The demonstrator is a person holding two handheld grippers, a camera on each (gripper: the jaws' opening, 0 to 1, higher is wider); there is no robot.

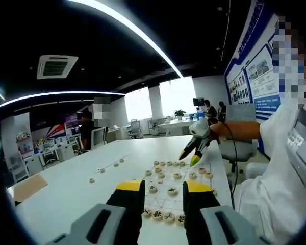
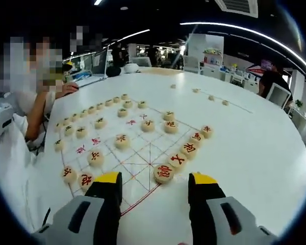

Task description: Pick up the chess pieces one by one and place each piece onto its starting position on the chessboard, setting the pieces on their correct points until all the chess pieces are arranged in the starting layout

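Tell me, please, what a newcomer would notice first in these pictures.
First, the chessboard on the white table, with round wooden chess pieces standing on its lines. Next, the right claw, open, just before a red-marked piece. A few loose pieces lie farther off.

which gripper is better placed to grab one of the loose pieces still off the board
Probably left. Left gripper is open, facing the loose pieces on the table. Right gripper, also open, hovers over the chessboard.

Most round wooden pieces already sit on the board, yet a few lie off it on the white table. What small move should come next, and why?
Probably reach the open right gripper toward the loose round wooden pieces lying on the white table beyond the chessboard, since its jaws hold nothing and those pieces are not yet on their points.
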